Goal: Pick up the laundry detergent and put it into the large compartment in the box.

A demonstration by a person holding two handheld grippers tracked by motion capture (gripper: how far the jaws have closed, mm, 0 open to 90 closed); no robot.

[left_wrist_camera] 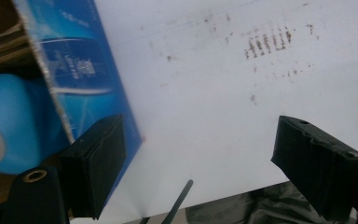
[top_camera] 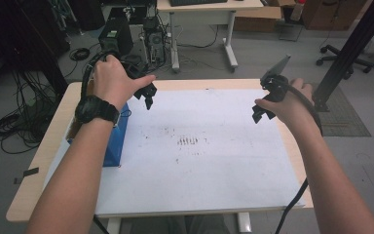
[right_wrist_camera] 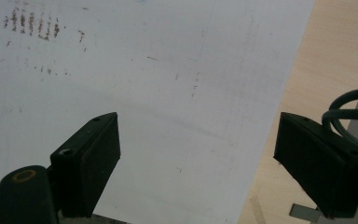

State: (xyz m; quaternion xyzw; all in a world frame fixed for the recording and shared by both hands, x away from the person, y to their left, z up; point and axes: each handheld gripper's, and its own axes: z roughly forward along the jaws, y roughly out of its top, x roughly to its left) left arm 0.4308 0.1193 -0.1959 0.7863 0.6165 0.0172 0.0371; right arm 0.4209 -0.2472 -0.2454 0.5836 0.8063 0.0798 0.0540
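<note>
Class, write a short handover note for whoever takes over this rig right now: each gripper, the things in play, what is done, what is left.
Left gripper: open, holding nothing, raised by the blue box at the table's left edge.
Right gripper: open, holding nothing, above the white sheet near its right side.
A blue bottle with a white cap lies inside the open box.
Done: nothing gripped or taken out.
Left: probably reaching into the box with the left gripper.

Left gripper and right gripper: black, blocky two-jaw units, brass-ringed screw at each jaw base, thick black trailing cables. Black wristwatch on left wrist; forearms unsleeved.
</note>
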